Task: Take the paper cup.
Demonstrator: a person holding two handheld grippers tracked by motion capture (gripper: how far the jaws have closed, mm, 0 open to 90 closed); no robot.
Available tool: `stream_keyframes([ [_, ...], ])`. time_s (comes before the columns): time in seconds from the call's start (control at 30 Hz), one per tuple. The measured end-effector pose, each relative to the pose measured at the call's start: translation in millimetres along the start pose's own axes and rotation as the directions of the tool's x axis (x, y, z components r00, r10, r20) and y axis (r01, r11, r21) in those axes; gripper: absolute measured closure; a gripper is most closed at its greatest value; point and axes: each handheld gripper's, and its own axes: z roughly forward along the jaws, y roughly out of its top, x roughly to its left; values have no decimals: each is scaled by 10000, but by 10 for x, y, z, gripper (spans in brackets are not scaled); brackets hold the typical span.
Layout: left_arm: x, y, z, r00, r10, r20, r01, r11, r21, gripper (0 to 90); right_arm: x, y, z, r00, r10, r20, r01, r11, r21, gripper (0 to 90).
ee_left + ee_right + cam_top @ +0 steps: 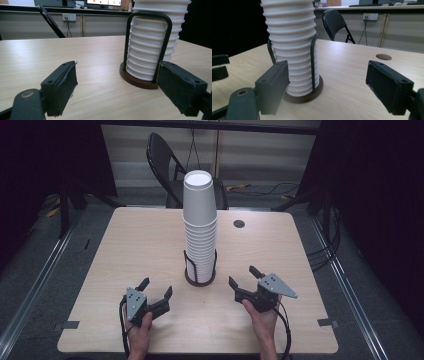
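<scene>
1. My left claw (117,87) is hovering low over the surface (95,82), its two black padded jaws standing wide apart with nothing between them.
2. A stack of white cups (155,42) is sitting ahead and to the right, standing upright in a holder (136,80) with a round brown base and a black wire loop.
3. The right jaw is overlapping the holder's base at its near edge; whether they are touching, I cannot tell.
4. A dark chair (50,21) is showing beyond the surface's far edge.
</scene>
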Motion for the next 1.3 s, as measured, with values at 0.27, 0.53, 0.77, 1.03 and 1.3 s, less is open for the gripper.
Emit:
stream_keyframes([
  [0.27, 1, 0, 0, 10000, 0, 5, 0, 10000, -4, 162, 48, 242, 52, 9988, -199, -442, 195, 9998, -85, 180],
  [0.53, 1, 0, -2, 10000, 2, 2, -2, 10000, -8, 162, 89, 393, 101, 9956, -252, -908, 228, 9994, -269, 154],
  [0.77, 1, -1, -2, 10000, 7, 5, -7, 10000, -11, 162, 107, 555, 130, 9919, -221, -1254, 175, 9991, -377, 134],
  [1.03, 3, 0, -3, 10000, 0, 9, 0, 10000, -8, 162, 164, 849, 228, 9826, -360, -1823, 288, 9987, -419, 144],
  [1.3, 6, 0, -3, 10000, -2, 17, 2, 10000, 3, 163, 203, 1077, 324, 9763, -583, -2085, 480, 9974, -539, 131],
])
